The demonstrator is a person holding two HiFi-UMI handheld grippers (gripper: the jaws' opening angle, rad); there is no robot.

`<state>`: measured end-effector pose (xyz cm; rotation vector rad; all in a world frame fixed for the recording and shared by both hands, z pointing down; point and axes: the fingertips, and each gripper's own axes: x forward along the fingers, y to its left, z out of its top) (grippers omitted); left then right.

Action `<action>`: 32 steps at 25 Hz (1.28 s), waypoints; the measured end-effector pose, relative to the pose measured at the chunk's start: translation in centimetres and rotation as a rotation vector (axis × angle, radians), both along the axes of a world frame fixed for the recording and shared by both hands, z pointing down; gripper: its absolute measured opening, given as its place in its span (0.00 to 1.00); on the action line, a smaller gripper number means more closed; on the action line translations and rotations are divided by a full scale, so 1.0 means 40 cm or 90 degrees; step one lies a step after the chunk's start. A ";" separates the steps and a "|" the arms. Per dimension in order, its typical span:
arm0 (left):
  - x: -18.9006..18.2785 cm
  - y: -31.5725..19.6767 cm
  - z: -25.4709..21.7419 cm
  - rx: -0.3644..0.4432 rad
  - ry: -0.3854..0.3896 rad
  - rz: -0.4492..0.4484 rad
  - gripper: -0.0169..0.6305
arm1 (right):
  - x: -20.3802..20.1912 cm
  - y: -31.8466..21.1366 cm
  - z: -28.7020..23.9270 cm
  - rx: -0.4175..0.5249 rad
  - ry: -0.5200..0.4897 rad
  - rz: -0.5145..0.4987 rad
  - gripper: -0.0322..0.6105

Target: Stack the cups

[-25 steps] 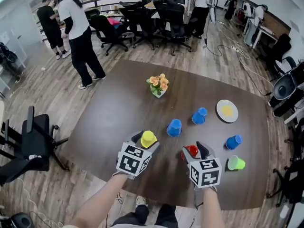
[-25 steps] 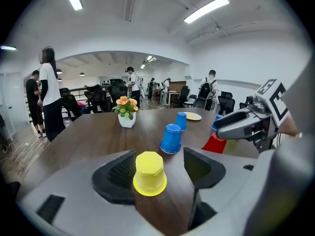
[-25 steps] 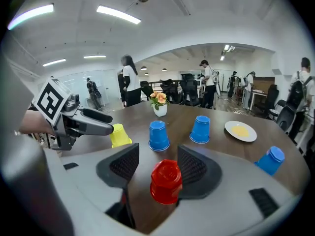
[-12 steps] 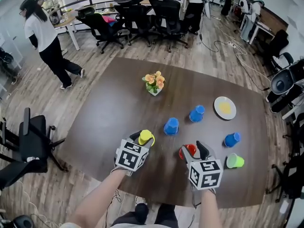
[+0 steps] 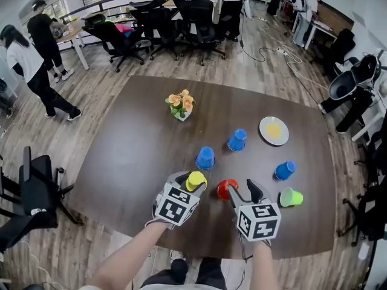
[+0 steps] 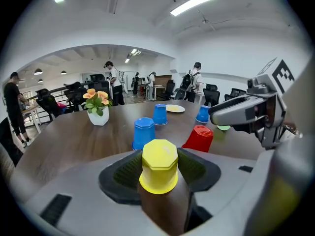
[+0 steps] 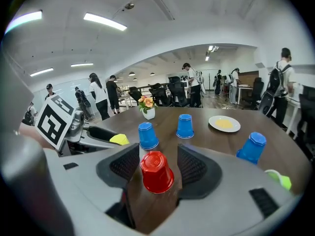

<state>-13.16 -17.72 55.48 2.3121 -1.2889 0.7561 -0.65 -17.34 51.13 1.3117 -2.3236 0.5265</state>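
My left gripper (image 5: 192, 179) is shut on a yellow cup (image 5: 196, 180), which is upside down and squeezed between both pads (image 6: 159, 165). My right gripper (image 5: 240, 190) is shut on a red cup (image 5: 227, 189), also base-up and tilted, seen between its pads in the right gripper view (image 7: 156, 171). The two held cups are close together over the near part of the dark table (image 5: 133, 156), the yellow one just left of the red one. Three blue cups (image 5: 205, 157), (image 5: 237, 139), (image 5: 284, 170) stand further off. A green cup (image 5: 291, 197) lies on its side right of my right gripper.
A white plate with something yellow on it (image 5: 273, 130) sits at the far right. A small flower pot (image 5: 181, 106) stands at the back middle. Office chairs (image 5: 36, 192) surround the table, and people (image 5: 30, 71) walk at the far left.
The left jaws have closed on the yellow cup. Both grippers have come closer together, so the yellow cup now sits next to the red one.
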 end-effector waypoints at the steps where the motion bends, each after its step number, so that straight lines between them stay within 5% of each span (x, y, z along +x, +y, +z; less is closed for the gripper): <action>1: 0.013 0.002 0.003 -0.003 -0.001 0.006 0.37 | 0.007 0.002 0.000 -0.001 0.000 0.003 0.40; 19: 0.104 -0.011 0.008 0.005 0.001 0.037 0.40 | 0.105 0.019 0.010 -0.005 -0.006 0.051 0.40; 25: 0.117 -0.015 -0.086 0.049 0.017 0.034 0.42 | 0.177 0.035 0.002 -0.001 -0.009 0.089 0.40; 32: 0.252 -0.021 -0.198 0.107 0.034 0.090 0.42 | 0.332 0.070 -0.002 -0.005 0.001 0.165 0.41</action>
